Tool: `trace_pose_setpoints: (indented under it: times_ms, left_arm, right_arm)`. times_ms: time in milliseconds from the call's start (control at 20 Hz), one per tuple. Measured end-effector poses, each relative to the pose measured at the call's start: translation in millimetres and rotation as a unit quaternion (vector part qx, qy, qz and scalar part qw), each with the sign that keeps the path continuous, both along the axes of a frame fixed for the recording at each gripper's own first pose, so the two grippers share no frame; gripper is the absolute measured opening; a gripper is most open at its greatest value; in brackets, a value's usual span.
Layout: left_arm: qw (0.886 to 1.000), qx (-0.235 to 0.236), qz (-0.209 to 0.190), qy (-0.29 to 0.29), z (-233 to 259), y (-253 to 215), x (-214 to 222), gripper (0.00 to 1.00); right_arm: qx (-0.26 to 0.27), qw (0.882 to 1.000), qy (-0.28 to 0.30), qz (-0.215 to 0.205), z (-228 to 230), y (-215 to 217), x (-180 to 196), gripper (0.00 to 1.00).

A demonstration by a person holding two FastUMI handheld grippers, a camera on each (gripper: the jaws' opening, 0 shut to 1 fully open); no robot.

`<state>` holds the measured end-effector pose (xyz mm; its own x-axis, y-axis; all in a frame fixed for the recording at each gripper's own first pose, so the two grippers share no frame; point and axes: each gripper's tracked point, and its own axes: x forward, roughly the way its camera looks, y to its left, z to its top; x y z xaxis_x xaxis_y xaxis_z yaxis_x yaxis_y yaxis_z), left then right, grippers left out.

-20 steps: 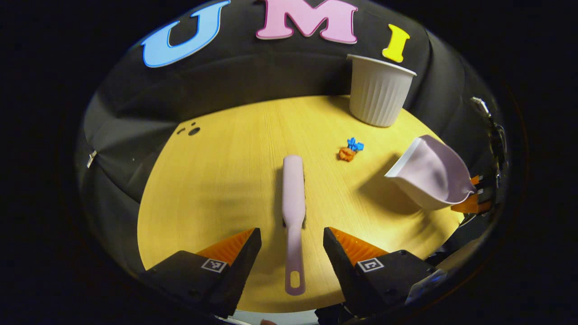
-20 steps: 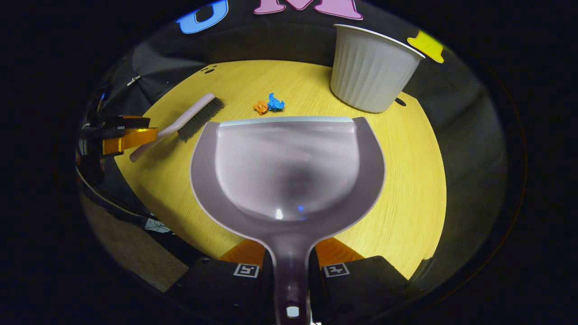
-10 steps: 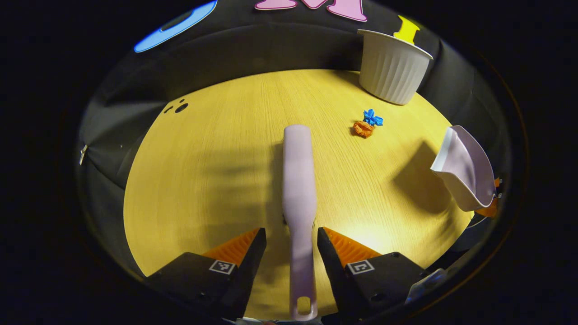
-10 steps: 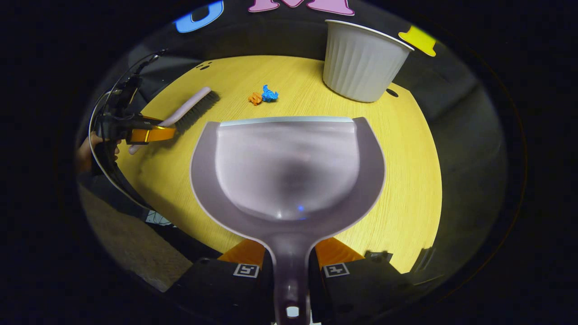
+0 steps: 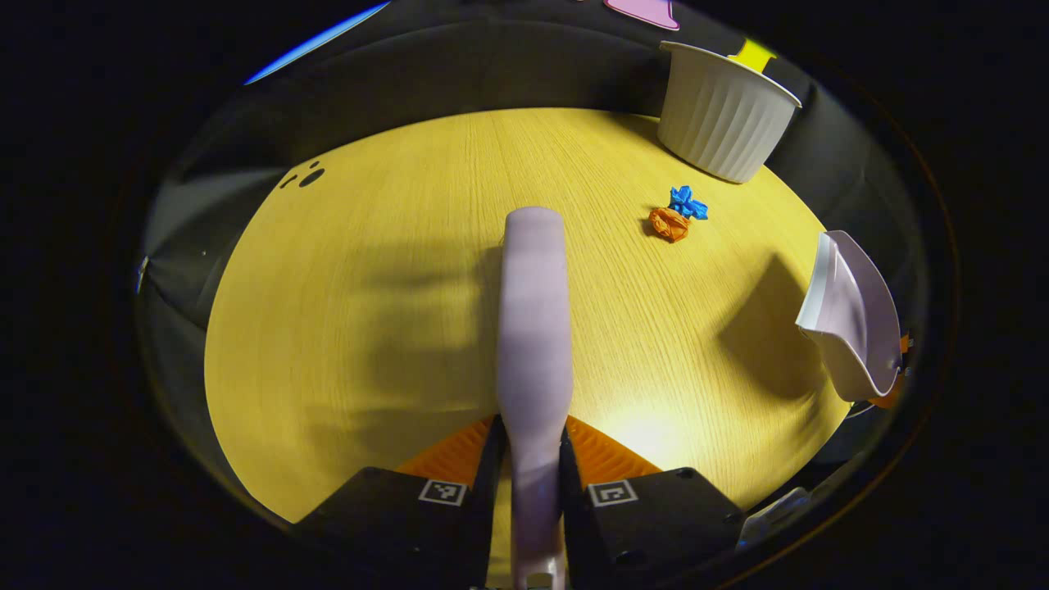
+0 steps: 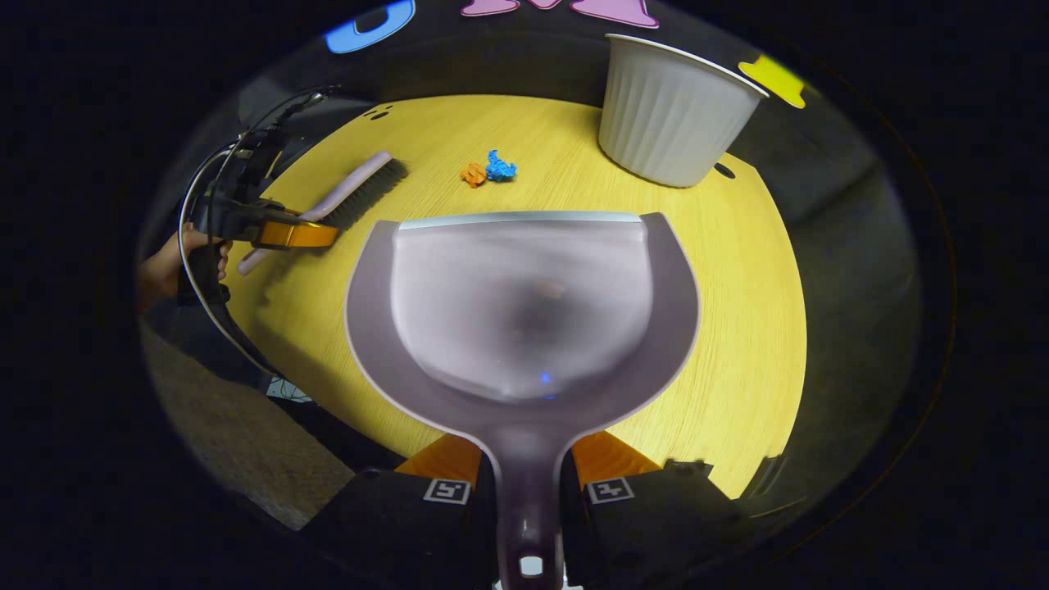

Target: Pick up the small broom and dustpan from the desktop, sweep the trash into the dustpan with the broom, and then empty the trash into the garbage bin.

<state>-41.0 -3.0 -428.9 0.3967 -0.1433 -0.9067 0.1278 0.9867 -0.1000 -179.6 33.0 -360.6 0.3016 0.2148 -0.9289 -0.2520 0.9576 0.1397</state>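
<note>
The left gripper [image 5: 526, 492] has just closed its fingers on the broom [image 5: 534, 328] handle, while the right gripper [image 6: 524, 492] clamps the dustpan [image 6: 524, 311] handle above the bench [image 6: 737, 270], so sweeping the trash [image 6: 487, 170] beside the garbage bin [image 6: 672, 115] likely comes next.

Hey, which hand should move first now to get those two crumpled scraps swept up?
Probably the right: its tool holds the dustpan, open edge facing the orange scrap and blue scrap, so setting it down beside them comes first. The left tool grips the broom, ready to sweep afterwards.
</note>
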Motion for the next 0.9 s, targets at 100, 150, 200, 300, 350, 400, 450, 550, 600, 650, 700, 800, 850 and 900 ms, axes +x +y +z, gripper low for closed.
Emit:
trace_pose_setpoints:
  times_ms: [100,150,200,300,350,400,450,550,600,650,700,800,850,900]
  left_arm:
    - [1.0,-0.005,-0.01,-0.001,0.3,-1.3,2.7,0.31]
    - [1.0,-0.008,-0.015,-0.001,1.5,-1.4,5.1,0.3]
    - [1.0,-0.005,-0.02,-0.005,4.2,0.1,9.4,0.28]
    - [0.999,0.003,-0.033,-0.03,15.5,2.3,24.1,0.29]
    - [0.998,0.006,-0.041,-0.04,21.3,1.1,33.1,0.28]
    - [0.998,0.008,-0.049,-0.048,25.4,-1.8,40.9,0.28]
    - [0.997,0.01,-0.057,-0.053,29.5,-4.4,49.7,0.28]
    - [0.995,0.014,-0.073,-0.066,35.9,-10.9,67.7,0.26]
    - [0.994,0.016,-0.082,-0.07,37.6,-15.6,75.4,0.28]
    - [0.993,0.016,-0.092,-0.073,38.6,-21.3,83.5,0.28]
    - [0.992,0.015,-0.102,-0.073,37.9,-27.6,90.3,0.28]
    - [0.991,0.016,-0.119,-0.066,33.2,-39.4,102.2,0.28]
    - [0.99,0.013,-0.125,-0.064,31.3,-46.0,108.1,0.29]
    - [0.989,0.01,-0.133,-0.061,28.7,-53.2,112.4,0.28]
  right_arm:
    - [-0.004,1.0,0.009,0.024,-1.2,0.2,-0.3,0.37]
    - [-0.011,0.999,0.016,0.034,-2.9,-1.3,0.0,0.37]
    - [-0.018,0.999,0.025,0.044,-4.8,-4.2,0.0,0.37]
    - [-0.031,0.997,0.044,0.061,-7.2,-9.1,1.0,0.37]
    - [-0.036,0.995,0.051,0.071,-7.7,-10.3,2.7,0.37]
    - [-0.041,0.994,0.061,0.084,-8.7,-11.9,2.8,0.37]
    - [-0.045,0.992,0.069,0.095,-8.2,-12.3,3.7,0.41]
    - [-0.051,0.988,0.085,0.115,-10.4,-13.1,6.1,0.37]
    - [-0.054,0.987,0.09,0.122,-13.3,-14.3,7.7,0.37]
    - [-0.056,0.986,0.092,0.127,-15.4,-14.9,10.8,0.37]
    - [-0.057,0.985,0.096,0.13,-19.7,-15.7,14.1,0.37]
    - [-0.062,0.984,0.101,0.13,-25.1,-19.8,19.2,0.37]
    - [-0.063,0.984,0.102,0.129,-27.2,-21.6,22.2,0.37]
    - [-0.062,0.985,0.105,0.126,-29.4,-22.6,24.7,0.37]
